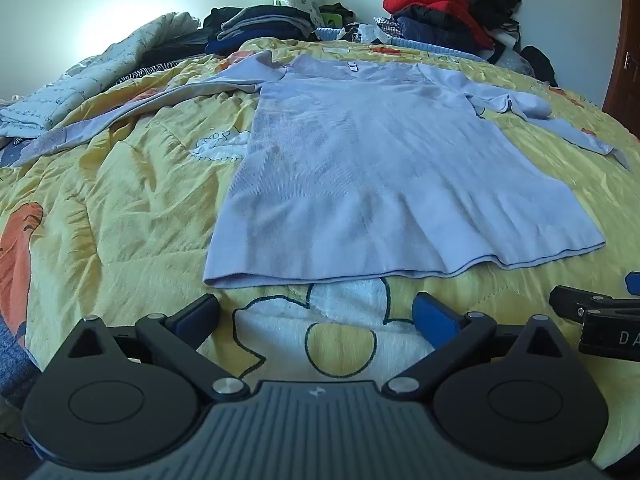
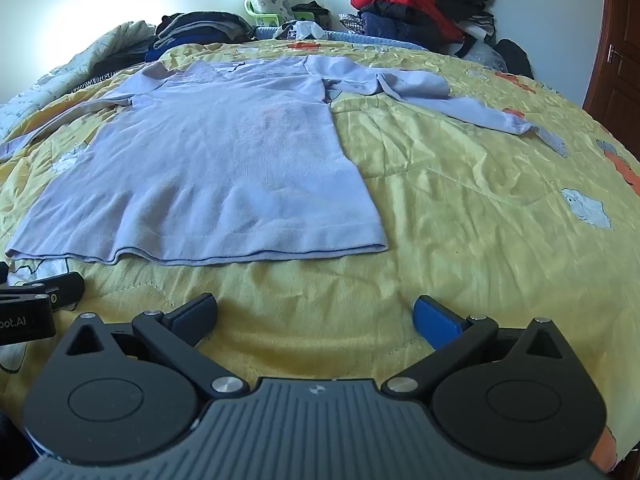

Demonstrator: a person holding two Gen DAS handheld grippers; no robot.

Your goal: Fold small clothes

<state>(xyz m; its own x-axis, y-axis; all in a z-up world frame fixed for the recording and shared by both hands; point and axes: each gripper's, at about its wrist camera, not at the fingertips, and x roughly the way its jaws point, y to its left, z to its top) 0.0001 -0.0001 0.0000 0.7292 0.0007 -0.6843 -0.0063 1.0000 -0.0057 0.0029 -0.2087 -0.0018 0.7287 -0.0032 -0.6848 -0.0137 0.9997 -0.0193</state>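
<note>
I hold both grippers released, the left gripper [image 1: 316,312] and right gripper [image 2: 316,312] just short of the hem of the lavender long-sleeved top [image 1: 372,168], spread flat on the bed's yellow quilt [image 2: 460,200]. I'd pinch each sleeve [image 2: 440,92] near its cuff and fold inward first.

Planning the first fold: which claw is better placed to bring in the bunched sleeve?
Probably the right claw: the bunched sleeve lies on its side of the lavender top. The left claw, also open, faces the hem.
</note>
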